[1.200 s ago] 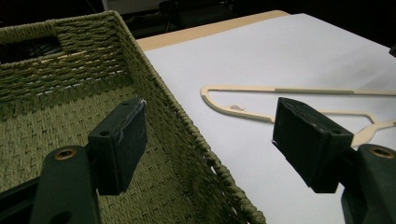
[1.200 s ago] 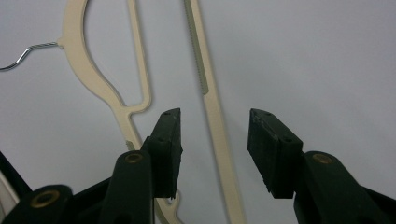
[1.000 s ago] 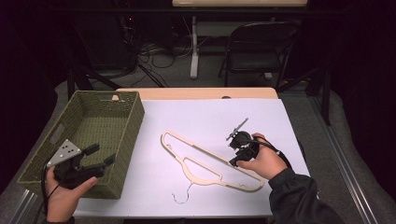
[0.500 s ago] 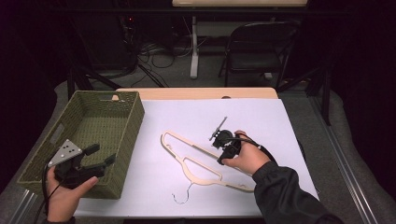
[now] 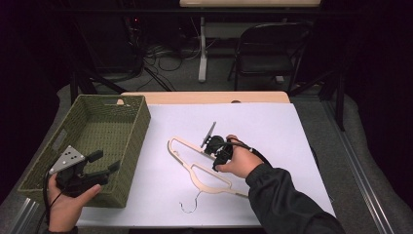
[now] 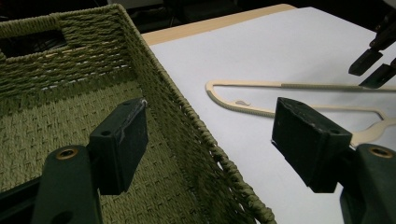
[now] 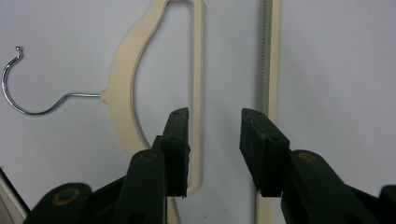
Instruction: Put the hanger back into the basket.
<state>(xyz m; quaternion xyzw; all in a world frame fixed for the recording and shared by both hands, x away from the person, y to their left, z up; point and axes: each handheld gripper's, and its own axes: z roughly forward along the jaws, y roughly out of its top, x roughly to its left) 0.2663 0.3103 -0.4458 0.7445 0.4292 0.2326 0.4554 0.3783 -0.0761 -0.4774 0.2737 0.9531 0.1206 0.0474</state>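
A pale wooden hanger [image 5: 187, 143] with a wire hook [image 5: 190, 204] lies flat on the white table top [image 5: 272, 126]. My right gripper [image 5: 216, 144] hovers over the hanger's middle and points down at it. In the right gripper view the right gripper [image 7: 215, 121] is open and its jaws have just been closing; they stand above the hanger [image 7: 123, 88], one over the inner bar, one over the straight bar, gripping nothing. My left gripper [image 5: 106, 161] is open over the near right corner of the green woven basket [image 5: 141, 122]. The left gripper [image 6: 210, 135] straddles the basket rim [image 6: 187, 112].
The basket's inside holds nothing that I can see. A folding chair [image 5: 268, 48] and floor cables stand beyond the table's wooden far edge [image 5: 204, 97]. In the left gripper view the hanger [image 6: 303, 85] and the right gripper [image 6: 373, 60] lie to the right.
My right gripper has moved left across the table to a spot over the hanger's middle. The left gripper has stayed over the basket corner.
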